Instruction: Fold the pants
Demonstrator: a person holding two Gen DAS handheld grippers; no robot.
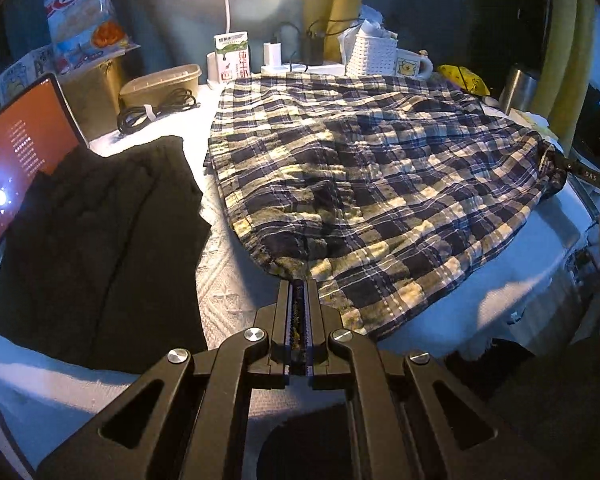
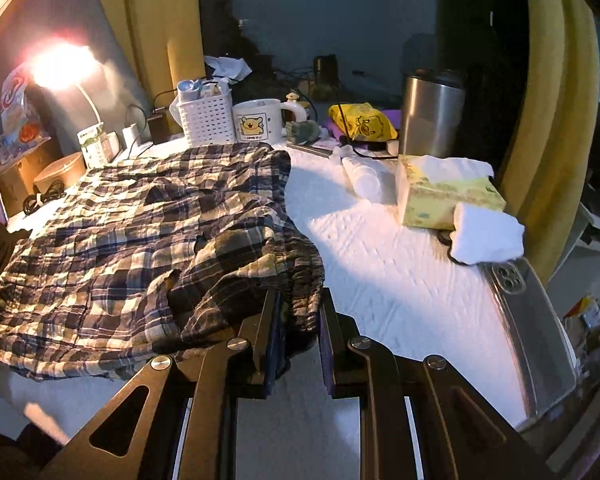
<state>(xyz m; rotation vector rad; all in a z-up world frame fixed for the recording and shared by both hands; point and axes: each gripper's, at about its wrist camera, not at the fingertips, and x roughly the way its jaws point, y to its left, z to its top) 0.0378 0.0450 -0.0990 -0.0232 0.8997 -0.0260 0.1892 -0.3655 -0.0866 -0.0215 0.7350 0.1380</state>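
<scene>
While both grippers grip it, the plaid pants (image 1: 364,184) lie spread and rumpled across the middle of the white table (image 1: 228,280). Left gripper (image 1: 299,284): jaws fully closed, pinching a thin edge of the pants at the near hem; fabric shows in the slit between the pads. Right gripper (image 2: 299,300): jaws narrowly parted, clamped on a thick bunch of the pants' gathered end, cloth filling the gap. That bunched end is lifted slightly off the table; the rest lies flat.

Places relative to the pants:
- black garment (image 1: 100,248) just to the left, flat on the table, near but apart.
- tablet (image 1: 24,160), screen lit red, beyond the black garment, leaning.
- milk carton (image 1: 232,58), white basket (image 2: 208,120) and mug (image 2: 258,122) along the far edge; basket and mug nearly touch the cloth.
- tissue box (image 2: 448,192) and steel tumbler (image 2: 432,114) well to the right.
- lamp (image 2: 60,64) shines from the far left.
</scene>
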